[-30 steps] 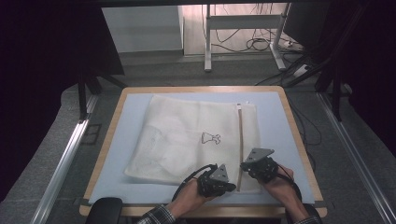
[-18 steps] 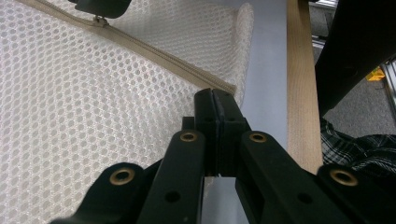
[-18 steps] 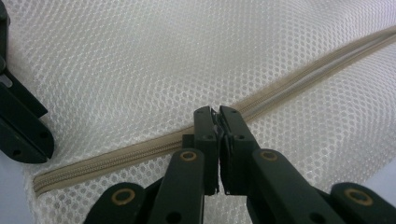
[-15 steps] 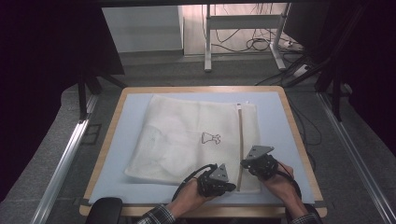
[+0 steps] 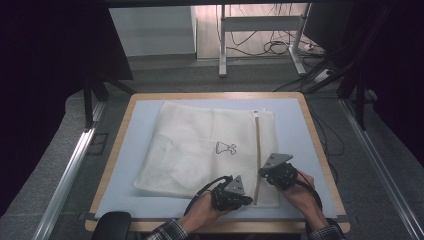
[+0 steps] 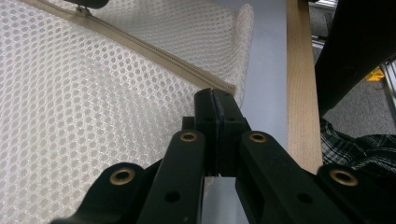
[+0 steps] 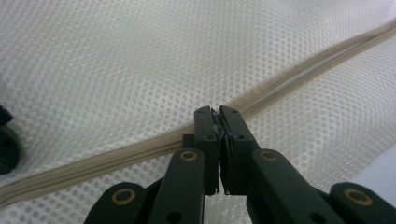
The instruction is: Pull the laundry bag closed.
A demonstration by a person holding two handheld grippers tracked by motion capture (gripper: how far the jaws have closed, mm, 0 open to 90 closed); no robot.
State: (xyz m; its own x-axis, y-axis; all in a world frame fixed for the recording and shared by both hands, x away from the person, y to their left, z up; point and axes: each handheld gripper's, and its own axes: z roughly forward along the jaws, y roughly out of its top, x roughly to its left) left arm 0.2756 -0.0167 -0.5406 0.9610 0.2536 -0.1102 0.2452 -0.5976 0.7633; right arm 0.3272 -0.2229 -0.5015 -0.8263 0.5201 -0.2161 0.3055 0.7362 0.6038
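1. White net bag (image 5: 200, 145) lies flat in the middle of the table (image 5: 295, 107). Its zip (image 5: 257, 150) runs from far to near down the bag's right side.
2. Almost nothing has changed since a second ago. The bag is in the same spot, and both hands sit at the near end of the zip as before.
3. The left gripper (image 5: 246, 200) is at the near right corner of the bag. Its jaws are squeezed tight together, with the tips right at the end of the zip. I cannot tell if a bit of cloth is pinched between them.
4. The right gripper (image 5: 262, 173) is a little farther along the zip. Its jaws are squeezed tight too, with the tips right on the zip line. It may be pinching the small zip tab, but I cannot be sure.
5. The zip looks closed along its whole length.
6. I think this quiet moment means both hands are getting set. One seems to hold the corner steady so the other can pull along the zip. The pull itself has not begun yet.
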